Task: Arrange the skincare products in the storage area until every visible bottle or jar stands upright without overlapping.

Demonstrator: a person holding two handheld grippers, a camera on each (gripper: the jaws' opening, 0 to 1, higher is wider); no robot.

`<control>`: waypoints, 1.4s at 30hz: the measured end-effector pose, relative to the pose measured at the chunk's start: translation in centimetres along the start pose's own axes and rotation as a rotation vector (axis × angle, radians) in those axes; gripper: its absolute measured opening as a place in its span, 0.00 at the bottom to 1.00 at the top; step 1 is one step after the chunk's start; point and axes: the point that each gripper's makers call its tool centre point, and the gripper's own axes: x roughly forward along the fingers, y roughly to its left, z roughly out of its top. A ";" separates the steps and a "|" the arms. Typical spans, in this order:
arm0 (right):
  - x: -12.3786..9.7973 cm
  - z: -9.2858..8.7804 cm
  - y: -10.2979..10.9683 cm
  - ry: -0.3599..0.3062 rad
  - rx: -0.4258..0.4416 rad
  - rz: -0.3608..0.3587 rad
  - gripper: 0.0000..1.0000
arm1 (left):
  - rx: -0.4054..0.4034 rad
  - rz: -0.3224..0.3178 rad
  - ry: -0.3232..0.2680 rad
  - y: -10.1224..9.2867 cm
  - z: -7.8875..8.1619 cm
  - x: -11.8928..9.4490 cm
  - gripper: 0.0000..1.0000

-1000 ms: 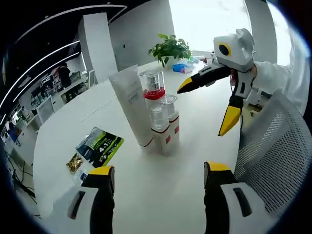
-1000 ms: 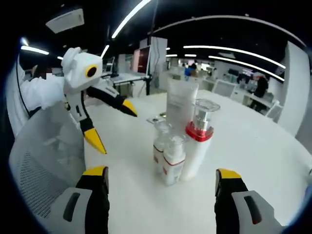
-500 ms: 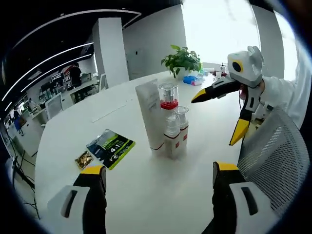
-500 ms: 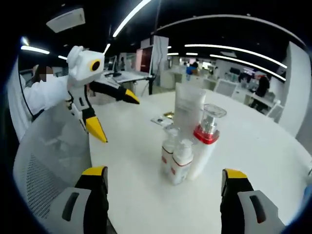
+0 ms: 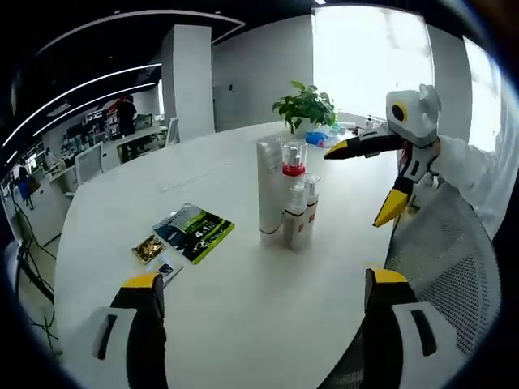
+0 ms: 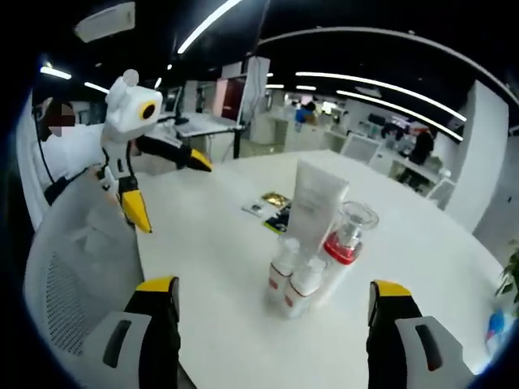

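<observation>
Four skincare products stand upright in a tight cluster on the white round table (image 5: 162, 186). They are a tall white tube (image 5: 268, 188) (image 6: 315, 203), a clear pump bottle with a red band (image 5: 293, 172) (image 6: 345, 241), and two small bottles with red labels (image 5: 298, 220) (image 6: 293, 279). My left gripper (image 5: 263, 320) is open and empty, well back from the cluster; it appears at the left of the right gripper view (image 6: 166, 188). My right gripper (image 6: 276, 320) is open and empty too, seen beyond the cluster (image 5: 361, 182).
A green packet (image 5: 199, 231) and a gold sachet (image 5: 148, 248) lie flat on the table left of the cluster. A potted plant (image 5: 304, 101) stands at the far edge. A white mesh chair (image 5: 442, 259) (image 6: 73, 267) sits by the table's rim.
Both cameras have drawn back and risen, so the cluster looks smaller and farther off. The products themselves have not moved. Both grippers stay open.
</observation>
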 end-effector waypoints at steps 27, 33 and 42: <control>2.5 4.3 6.1 0.000 -0.030 -0.044 0.99 | -0.055 -0.070 -0.087 1.9 -0.3 -2.1 0.99; 3.1 4.7 6.0 -0.030 -0.066 -0.063 0.99 | -0.056 -0.067 -0.111 2.4 0.0 -1.9 0.99; 4.5 4.0 6.0 -0.071 -0.042 -0.067 0.99 | -0.065 -0.035 -0.059 3.1 -1.2 -1.3 0.96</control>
